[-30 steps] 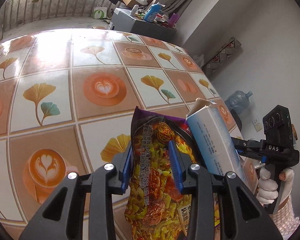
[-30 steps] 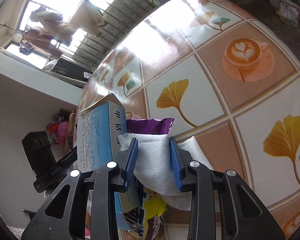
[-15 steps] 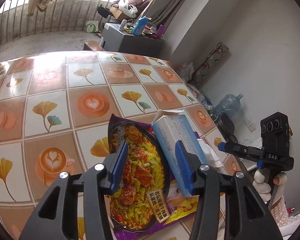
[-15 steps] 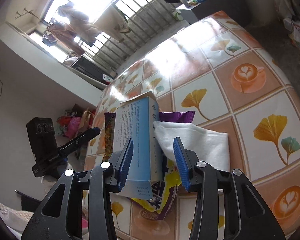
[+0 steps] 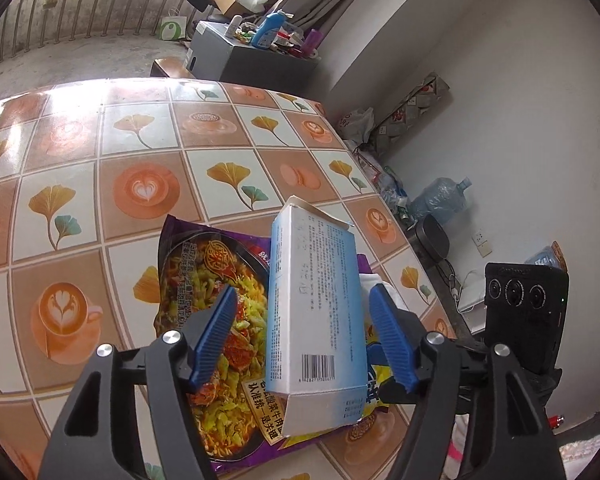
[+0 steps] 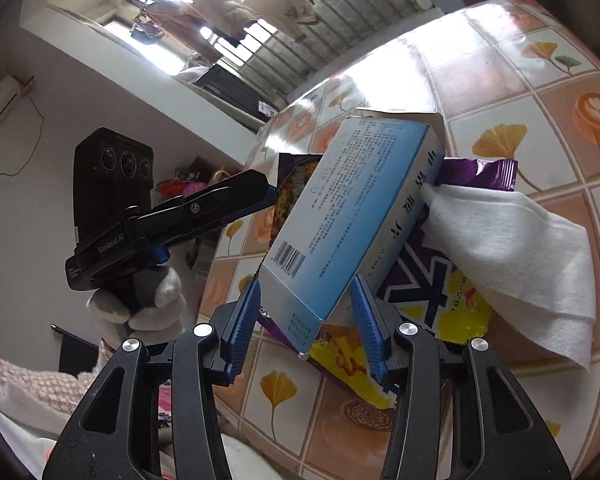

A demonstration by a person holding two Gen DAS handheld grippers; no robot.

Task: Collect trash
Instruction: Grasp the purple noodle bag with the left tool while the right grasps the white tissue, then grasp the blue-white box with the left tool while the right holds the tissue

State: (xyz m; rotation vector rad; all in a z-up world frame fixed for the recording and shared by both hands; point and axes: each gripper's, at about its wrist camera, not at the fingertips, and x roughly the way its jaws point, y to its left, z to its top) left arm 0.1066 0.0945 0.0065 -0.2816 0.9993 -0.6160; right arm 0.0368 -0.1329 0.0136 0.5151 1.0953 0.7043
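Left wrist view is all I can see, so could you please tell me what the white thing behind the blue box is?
Observer: It is a white tissue, draped over the purple noodle packet, one corner tucked against the blue box.
Operator: Thank you. Where do the right hand-held gripper's jaws stand?
Observer: The right hand-held gripper has just been opening its jaws. They stand either side of the box's near end and do not clamp it.
Operator: Does the tissue reach the table?
Observer: Yes, its outer edge lies past the packet on the table.
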